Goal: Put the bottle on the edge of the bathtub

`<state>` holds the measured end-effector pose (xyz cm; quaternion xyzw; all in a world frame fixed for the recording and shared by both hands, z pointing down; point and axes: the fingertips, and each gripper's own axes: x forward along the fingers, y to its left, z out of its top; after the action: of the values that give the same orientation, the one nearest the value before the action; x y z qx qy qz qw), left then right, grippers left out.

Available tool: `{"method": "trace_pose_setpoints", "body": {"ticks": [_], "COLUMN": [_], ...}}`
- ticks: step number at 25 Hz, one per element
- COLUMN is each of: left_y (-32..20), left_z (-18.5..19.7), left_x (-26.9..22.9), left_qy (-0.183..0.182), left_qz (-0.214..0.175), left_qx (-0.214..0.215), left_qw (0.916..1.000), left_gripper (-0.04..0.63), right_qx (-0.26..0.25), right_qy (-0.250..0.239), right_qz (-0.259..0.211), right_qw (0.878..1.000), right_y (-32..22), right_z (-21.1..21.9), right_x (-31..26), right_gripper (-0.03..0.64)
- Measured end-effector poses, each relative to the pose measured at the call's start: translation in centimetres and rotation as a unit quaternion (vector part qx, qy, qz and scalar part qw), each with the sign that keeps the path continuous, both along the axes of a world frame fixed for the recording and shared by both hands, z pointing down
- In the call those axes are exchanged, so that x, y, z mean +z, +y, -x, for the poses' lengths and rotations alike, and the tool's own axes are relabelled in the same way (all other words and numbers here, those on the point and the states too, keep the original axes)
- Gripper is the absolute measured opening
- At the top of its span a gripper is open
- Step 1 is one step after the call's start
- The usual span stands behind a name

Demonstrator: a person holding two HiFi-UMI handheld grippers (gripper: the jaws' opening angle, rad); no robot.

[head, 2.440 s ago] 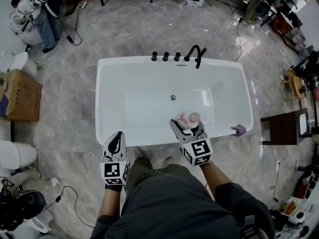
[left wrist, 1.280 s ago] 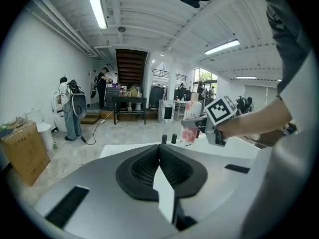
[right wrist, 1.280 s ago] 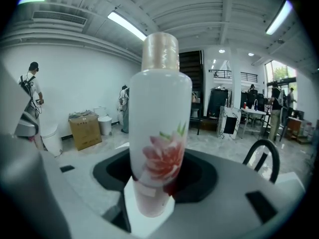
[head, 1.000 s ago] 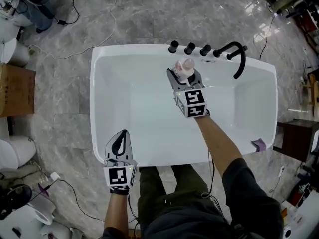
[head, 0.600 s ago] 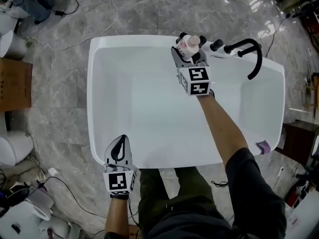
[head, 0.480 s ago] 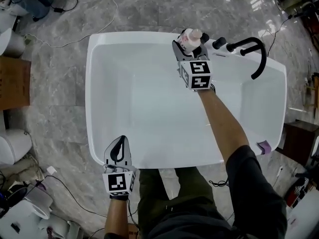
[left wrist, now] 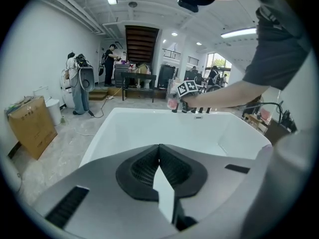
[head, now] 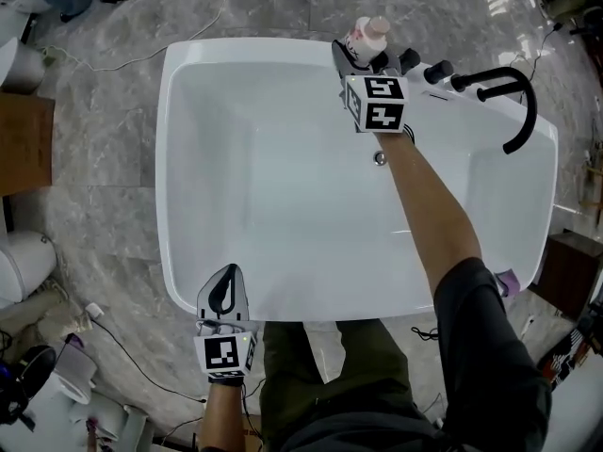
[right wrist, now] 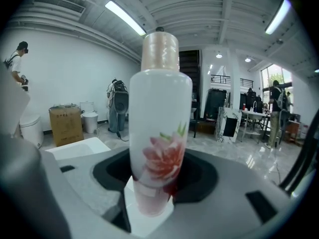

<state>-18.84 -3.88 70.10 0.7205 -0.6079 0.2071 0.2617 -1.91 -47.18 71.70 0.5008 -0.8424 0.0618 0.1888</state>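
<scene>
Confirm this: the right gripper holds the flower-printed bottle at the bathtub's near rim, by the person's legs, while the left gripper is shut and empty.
Not the near rim. The head view shows the right gripper holding the flower-printed bottle at the far rim of the bathtub, beside the black tap knobs. The left gripper is indeed shut and empty.

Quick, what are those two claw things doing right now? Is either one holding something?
Left gripper: closed, nothing in it.
Right gripper: closed on the flowered bottle, held upright.
</scene>
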Motion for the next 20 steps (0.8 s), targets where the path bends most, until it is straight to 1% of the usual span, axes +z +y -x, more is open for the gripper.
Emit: {"method": "trace_pose_setpoints", "body": {"ticks": [7, 12, 20], "left_y": [1.1, 1.8, 2.4], "left_z": [0.5, 0.8, -0.5], "left_x": [2.0, 3.3, 4.5], "left_qy": [0.0, 0.007, 0.016], "left_qz": [0.022, 0.037, 0.052], "left_qx": [-0.011, -0.02, -0.01], "left_qw": [0.9997, 0.9991, 0.9985], "left_gripper": [0.003, 0.003, 0.003], "right_qx": [0.011, 0.016, 0.017], "right_qy": [-0.005, -0.002, -0.004], "right_qz": [0.006, 0.006, 0.005], "right_qw": [1.0, 1.0, 1.0], "right_y": [-1.8, -2.9, -4.0], "right_z": [0.3, 0.7, 1.3], "right_x": [2.1, 2.8, 3.8], "right_gripper": [0.232, 0.232, 0.232]}}
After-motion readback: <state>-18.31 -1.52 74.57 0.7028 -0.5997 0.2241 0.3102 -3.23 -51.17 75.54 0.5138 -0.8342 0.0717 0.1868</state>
